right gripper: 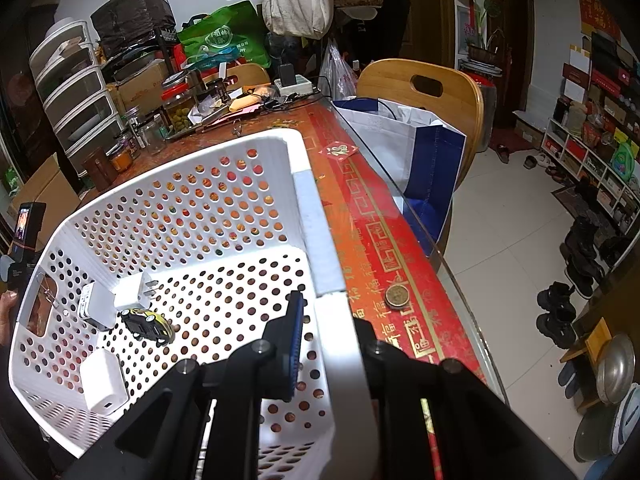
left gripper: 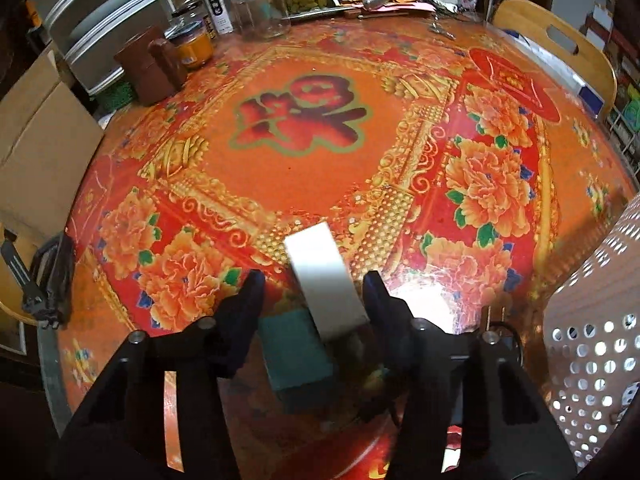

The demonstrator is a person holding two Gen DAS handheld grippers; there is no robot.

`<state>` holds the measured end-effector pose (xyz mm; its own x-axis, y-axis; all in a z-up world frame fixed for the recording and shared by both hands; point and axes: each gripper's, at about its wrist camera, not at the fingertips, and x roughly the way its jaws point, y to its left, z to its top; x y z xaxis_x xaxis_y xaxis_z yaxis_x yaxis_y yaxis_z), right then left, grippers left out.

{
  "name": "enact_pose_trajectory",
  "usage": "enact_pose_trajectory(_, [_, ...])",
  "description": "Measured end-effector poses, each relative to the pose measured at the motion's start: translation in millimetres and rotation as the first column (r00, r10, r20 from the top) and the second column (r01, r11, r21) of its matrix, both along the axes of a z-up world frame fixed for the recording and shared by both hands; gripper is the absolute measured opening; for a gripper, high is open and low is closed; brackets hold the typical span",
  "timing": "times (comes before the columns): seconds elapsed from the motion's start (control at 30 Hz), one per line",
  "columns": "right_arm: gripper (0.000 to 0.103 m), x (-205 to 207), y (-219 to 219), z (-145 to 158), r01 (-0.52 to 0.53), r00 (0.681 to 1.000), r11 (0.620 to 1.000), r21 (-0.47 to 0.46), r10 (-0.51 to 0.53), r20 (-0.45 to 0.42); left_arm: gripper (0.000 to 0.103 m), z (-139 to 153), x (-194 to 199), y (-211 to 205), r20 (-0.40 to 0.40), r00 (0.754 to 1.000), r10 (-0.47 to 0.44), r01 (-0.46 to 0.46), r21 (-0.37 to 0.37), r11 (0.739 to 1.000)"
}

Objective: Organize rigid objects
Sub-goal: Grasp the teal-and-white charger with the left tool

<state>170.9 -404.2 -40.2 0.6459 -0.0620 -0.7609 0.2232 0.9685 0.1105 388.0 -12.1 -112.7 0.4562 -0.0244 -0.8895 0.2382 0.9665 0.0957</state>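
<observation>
white box [left gripper: 326, 276] lies dead ahead between wide-open, empty left gripper [left gripper: 316, 284] jaws, long axis running forward; right gripper [right gripper: 332, 312] clamps basket [right gripper: 312, 216] rim.

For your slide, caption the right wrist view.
Right gripper straddles the white basket rim; chargers and toy car lie inside.

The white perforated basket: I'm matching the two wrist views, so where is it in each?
Left wrist: the white perforated basket sits at the right edge, lower half, only its outer wall showing.
Right wrist: it fills the lower left and centre, the right gripper straddling its near rim.
Shared landmark: the wooden chair past the table.
</observation>
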Motion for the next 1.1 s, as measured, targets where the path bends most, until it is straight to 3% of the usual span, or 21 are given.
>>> enact_pose_trajectory(0.33, [0.013, 0, 0, 0, 0.000, 1.000, 1.000, 0.001, 0.000, 0.000, 0.044, 9, -3, 8, 0.057, 0.997, 0.046, -0.046, -0.003, 0.999])
enact_pose_trajectory(0.37, [0.013, 0, 0, 0, 0.000, 1.000, 1.000, 0.001, 0.000, 0.000, 0.043, 10, -4, 8, 0.062, 0.997, 0.050, -0.050, -0.007, 0.999])
enact_pose_trajectory(0.43, [0.013, 0, 0, 0, 0.000, 1.000, 1.000, 0.000, 0.000, 0.000, 0.020, 14, -6, 8, 0.071, 0.996, 0.046, -0.045, -0.023, 0.999])
enact_pose_trajectory(0.7, [0.013, -1, 0, 0, -0.002, 1.000, 1.000, 0.004, 0.002, 0.004, 0.020, 22, -10, 10, 0.089, 0.994, 0.060, -0.059, -0.021, 0.998])
enact_pose_trajectory(0.83, [0.013, -1, 0, 0, -0.002, 1.000, 1.000, 0.001, 0.002, 0.002, 0.020, 48, -22, 13, 0.148, 0.987, 0.062, -0.053, -0.059, 0.997])
enact_pose_trajectory(1.1, [0.013, -1, -1, 0, -0.003, 1.000, 1.000, 0.002, 0.003, 0.004, 0.020, 126, -68, -14, 0.297, 0.955, -0.015, 0.031, -0.050, 0.998])
